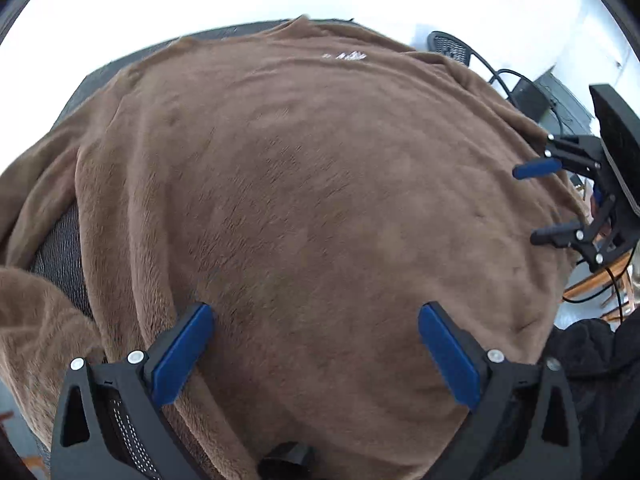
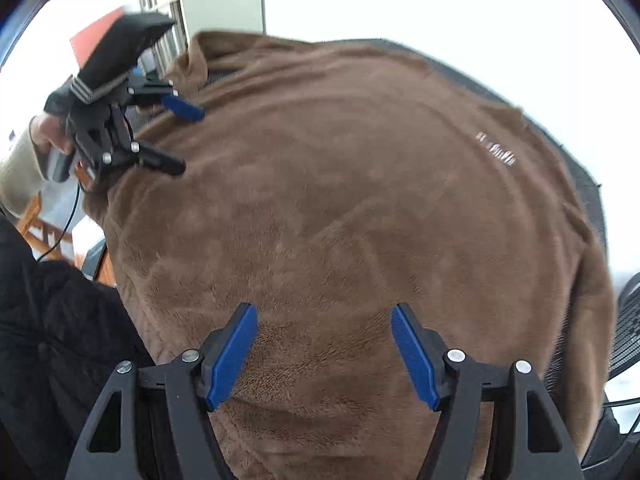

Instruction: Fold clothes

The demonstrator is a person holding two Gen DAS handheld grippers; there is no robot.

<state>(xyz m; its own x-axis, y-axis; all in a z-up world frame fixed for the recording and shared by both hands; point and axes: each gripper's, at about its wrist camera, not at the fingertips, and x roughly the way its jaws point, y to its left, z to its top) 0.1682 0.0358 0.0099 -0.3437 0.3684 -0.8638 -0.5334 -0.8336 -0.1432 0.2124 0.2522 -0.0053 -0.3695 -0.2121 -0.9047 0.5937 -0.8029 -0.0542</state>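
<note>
The left gripper (image 1: 316,356) hovers just over the near part of the brown top (image 1: 312,184), its 2 fingers (image 1: 182,354) spread wide with nothing between them; whether the pads touch the pile, I cannot tell. The right gripper (image 2: 324,354) is the same, jaws wide apart above the fleece and holding nothing. The top lies spread flat, 1 layer as far as I see, over the dark mesh table (image 1: 66,256), its hem at the near edge and its collar (image 1: 298,24) at the far edge, with a small white logo (image 1: 346,56) near the collar. One sleeve (image 1: 36,320) hangs over the left edge. I judge the risk is a shallow pinch: thick fleece may slip out, or the jaws may take only 1 layer, so the fold goes crooked; the hanging sleeve can drag the top sideways.
</note>
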